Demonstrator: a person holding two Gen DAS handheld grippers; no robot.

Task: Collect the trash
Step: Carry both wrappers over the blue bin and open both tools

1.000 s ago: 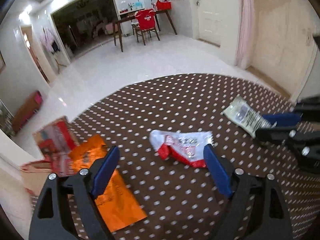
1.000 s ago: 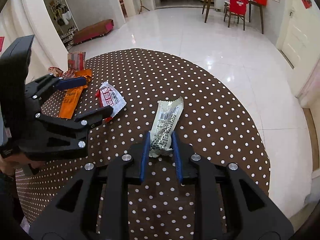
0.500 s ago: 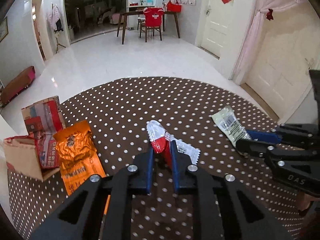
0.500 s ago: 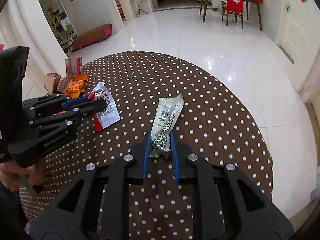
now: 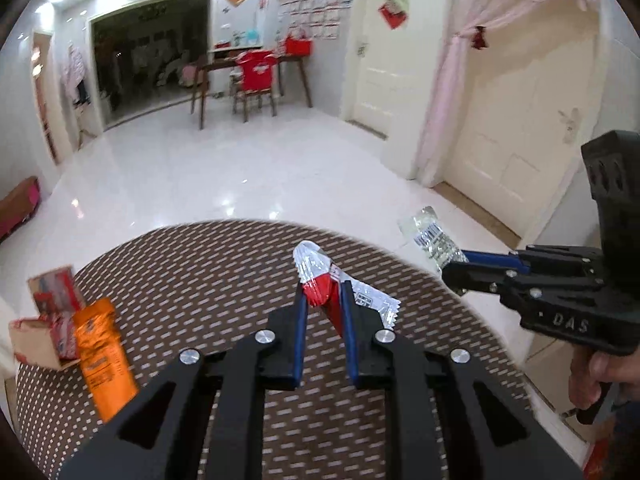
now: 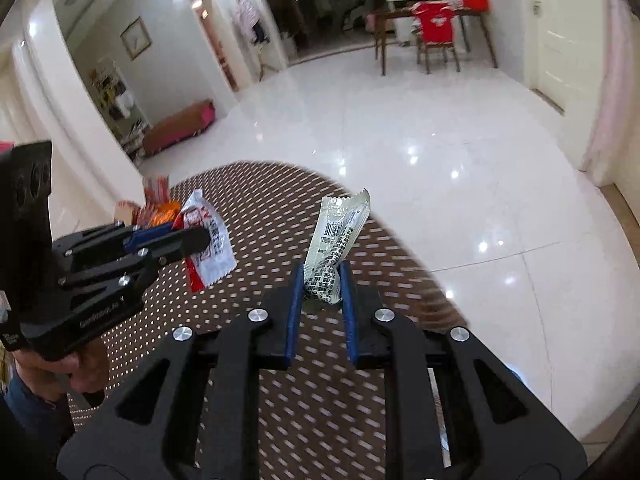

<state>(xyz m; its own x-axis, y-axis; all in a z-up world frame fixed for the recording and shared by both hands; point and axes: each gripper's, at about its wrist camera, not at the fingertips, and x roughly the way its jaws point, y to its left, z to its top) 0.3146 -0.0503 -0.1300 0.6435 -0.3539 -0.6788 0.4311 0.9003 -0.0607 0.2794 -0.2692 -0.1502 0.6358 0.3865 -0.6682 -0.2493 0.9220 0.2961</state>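
My left gripper [image 5: 323, 292] is shut on a red and white snack wrapper [image 5: 320, 280] and holds it above the brown dotted table [image 5: 208, 264]. My right gripper [image 6: 320, 276] is shut on a pale green wrapper [image 6: 338, 236], also lifted off the table. The right gripper shows in the left wrist view [image 5: 460, 266] at the right with the green wrapper [image 5: 432, 236] sticking out of it. The left gripper shows in the right wrist view [image 6: 192, 236] at the left with its red and white wrapper [image 6: 208, 248].
An orange wrapper [image 5: 100, 344] lies at the table's left edge beside a small open cardboard box [image 5: 44, 328] with red packaging in it. Beyond the table's round far edge is white tiled floor [image 5: 208, 176].
The left gripper closed on the red and white wrapper and lifted it. The right gripper, shut on the green wrapper throughout, raised it off the table. Both views tilted upward.
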